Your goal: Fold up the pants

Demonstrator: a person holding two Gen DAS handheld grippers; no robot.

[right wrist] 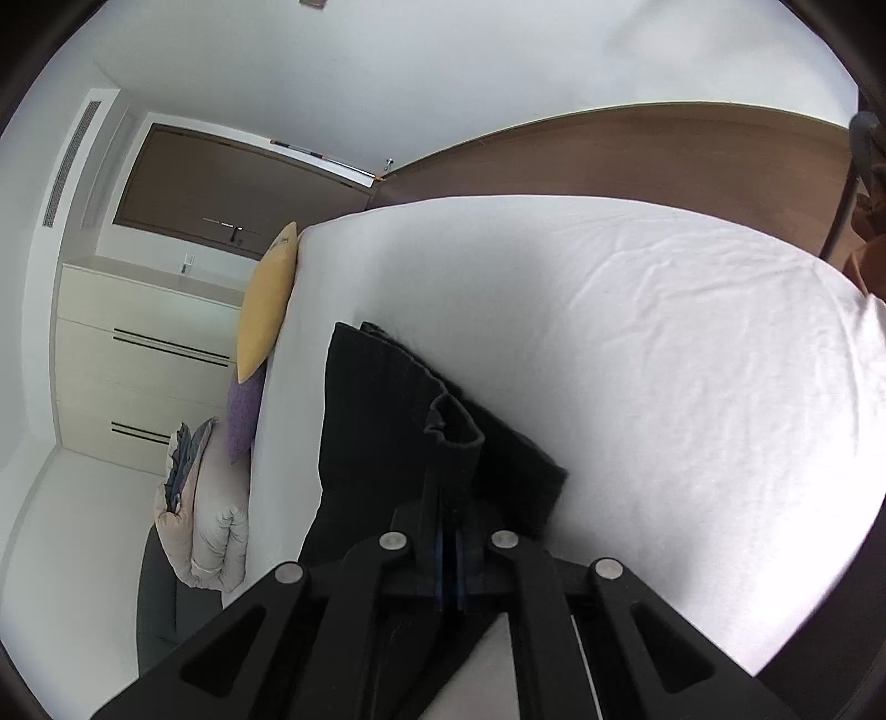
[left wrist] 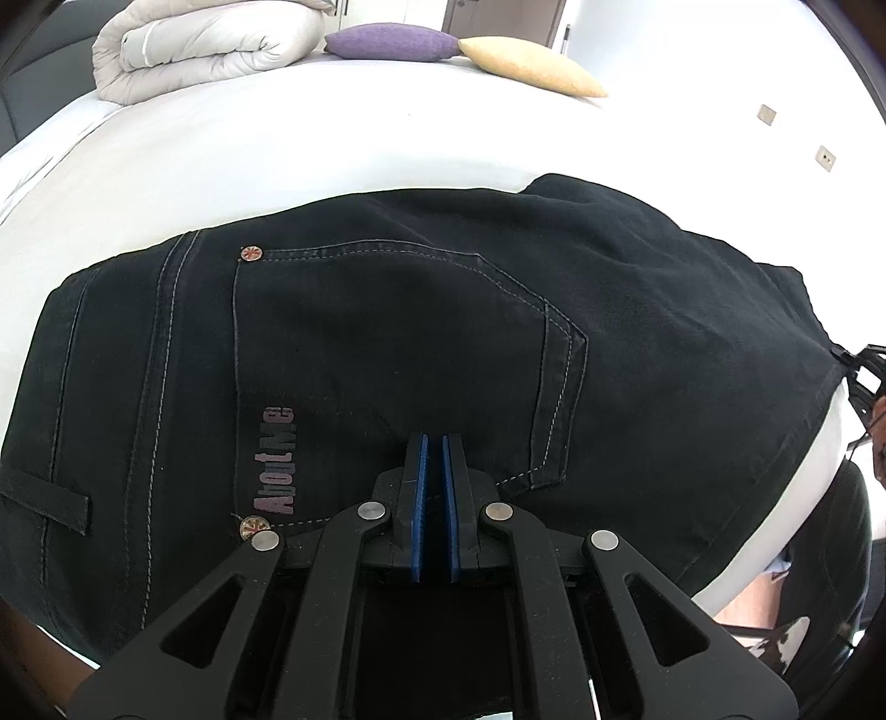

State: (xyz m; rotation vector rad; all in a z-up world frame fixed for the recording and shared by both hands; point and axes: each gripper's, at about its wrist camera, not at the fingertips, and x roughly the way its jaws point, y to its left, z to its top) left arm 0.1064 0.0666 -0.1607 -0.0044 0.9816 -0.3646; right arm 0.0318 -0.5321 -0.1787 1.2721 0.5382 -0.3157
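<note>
Pants: black jeans (left wrist: 398, 343) lie on the white bed sheet (left wrist: 249, 149), back side up; I see a rear pocket with pale stitching, two rivets and an "AboutMe" print (left wrist: 275, 461). In my right wrist view a stretch of the same jeans (right wrist: 382, 421) runs away from the camera across the sheet.

Left gripper: the left gripper (left wrist: 434, 443) sits low over the pocket; its blue-padded jaws are pressed nearly together with only a thin slit between, and I see no cloth in that slit.

Right gripper: the right gripper (right wrist: 451, 443) has its jaws pinching a rolled edge of the jeans, which bulges up just past the tips.

Around: a folded pale duvet (left wrist: 210, 50), a purple cushion (left wrist: 390, 41) and a yellow cushion (left wrist: 531, 66) sit in a row along the bed's far side in my left view, well apart from the jeans.

Edges: in my left view the jeans reach the near right edge of the bed. In my right view the mattress ends at a brown wooden panel (right wrist: 637, 155).

Open room: bare sheet (right wrist: 664, 360) spreads wide to the right of the jeans, and more lies between the jeans and the cushions.

Beyond the bed: cream drawers (right wrist: 138, 354) stand against the wall.
</note>
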